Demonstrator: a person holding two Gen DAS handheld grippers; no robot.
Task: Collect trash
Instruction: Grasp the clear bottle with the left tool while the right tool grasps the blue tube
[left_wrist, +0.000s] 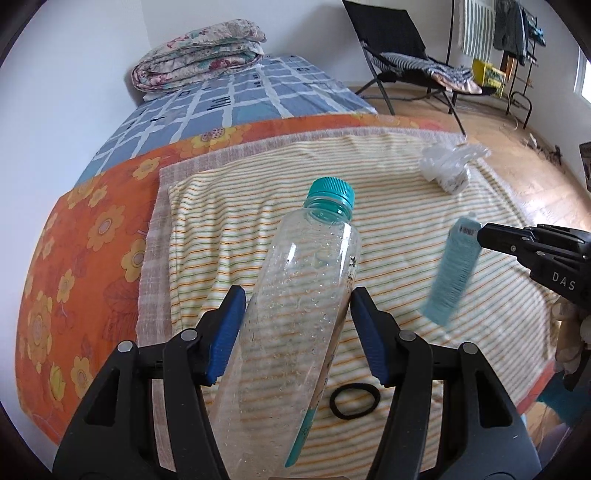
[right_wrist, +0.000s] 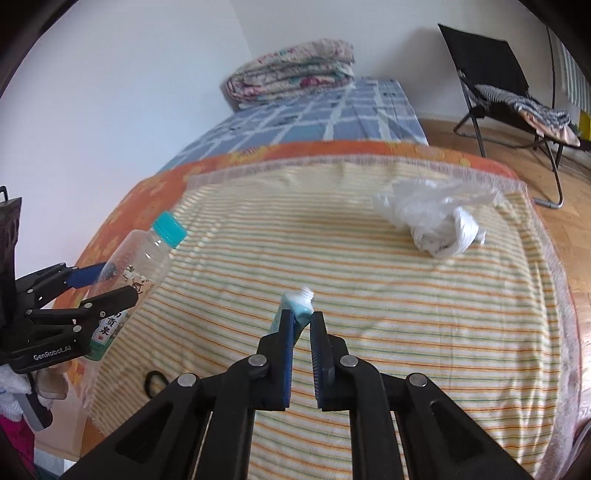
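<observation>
Clear bottle (left_wrist: 295, 306), teal tube (left_wrist: 452, 273), both aloft

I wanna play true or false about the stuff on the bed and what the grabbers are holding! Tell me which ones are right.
1. The left hand-held gripper holds a clear bottle with a teal cap. True.
2. The right hand-held gripper is empty. False: it is shut on a teal tube.
3. A crumpled white plastic bag lies on the striped blanket. True.
4. The tube has its cap on. False: its threaded neck is bare.
5. A black hair tie lies on the blanket. True.
6. The bottle is full of juice. False: it looks empty, with only droplets inside.
</observation>
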